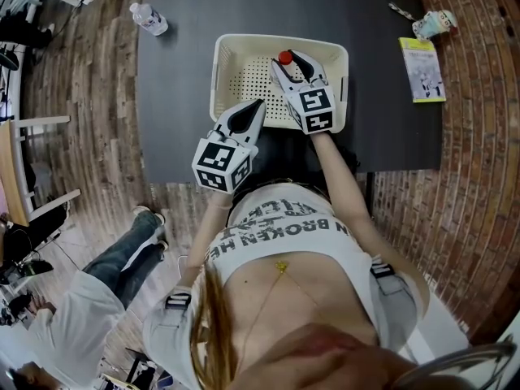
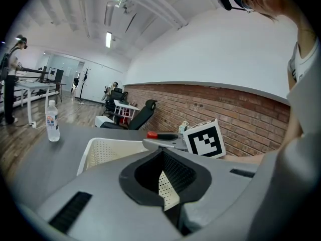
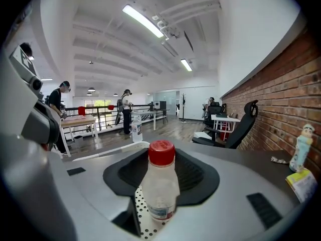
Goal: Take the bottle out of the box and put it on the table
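Bottle (image 3: 159,190), upright in basket (image 1: 218,80). Right gripper (image 1: 291,62) fingers closing round it, still loose; left gripper (image 1: 256,108) idle, fingers apart. Grip mid-body, lift straight up.

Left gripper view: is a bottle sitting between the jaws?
No, the left gripper holds nothing; only the white basket shows through the gap between its jaws.

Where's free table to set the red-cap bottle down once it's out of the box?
Widest: bare table left of the box, nearer than the water bottle. Also the strip between box and booklet, and the far edge behind the box. Crowded: the box itself, with the right gripper closing around the red-cap bottle and the left gripper at its near rim.
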### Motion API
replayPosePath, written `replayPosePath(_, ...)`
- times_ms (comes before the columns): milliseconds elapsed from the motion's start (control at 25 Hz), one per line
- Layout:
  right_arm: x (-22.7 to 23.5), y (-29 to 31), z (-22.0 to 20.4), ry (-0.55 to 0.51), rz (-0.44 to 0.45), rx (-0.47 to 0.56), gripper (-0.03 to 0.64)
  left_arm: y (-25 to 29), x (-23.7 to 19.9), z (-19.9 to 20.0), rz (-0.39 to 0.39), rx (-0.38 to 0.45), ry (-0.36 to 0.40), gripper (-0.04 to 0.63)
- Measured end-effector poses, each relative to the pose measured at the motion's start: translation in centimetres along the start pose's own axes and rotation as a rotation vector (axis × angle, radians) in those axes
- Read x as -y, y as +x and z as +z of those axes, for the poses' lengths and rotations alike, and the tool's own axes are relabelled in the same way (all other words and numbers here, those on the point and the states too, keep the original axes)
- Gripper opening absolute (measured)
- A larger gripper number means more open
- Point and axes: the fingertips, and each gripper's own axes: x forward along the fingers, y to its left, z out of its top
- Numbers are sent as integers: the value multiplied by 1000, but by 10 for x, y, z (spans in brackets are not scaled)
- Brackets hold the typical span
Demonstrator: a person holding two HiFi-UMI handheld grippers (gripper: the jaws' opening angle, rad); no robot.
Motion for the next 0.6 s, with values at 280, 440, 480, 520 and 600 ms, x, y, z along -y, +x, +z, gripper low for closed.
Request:
replayPosePath(280, 0, -1, 0, -2, 1, 14, 163, -1, 2, -2, -1, -7, -3, 0)
replayPosePath(440, 0, -1, 0, -1, 5, 15, 163, -1, 3, -3, -4, -9, -6, 0)
replayPosePath(480, 0, -1, -1, 1, 5, 16, 163, -1, 3, -4, -4, -10, -4, 0)
replayPosePath(520, 0, -1, -1, 1, 5, 18, 163, -1, 3, -5, -5, -13, -3, 0)
replayPosePath(600, 0, -1, 0, -2, 6, 20, 163, -1, 4, -6, -7, -19, -2, 0)
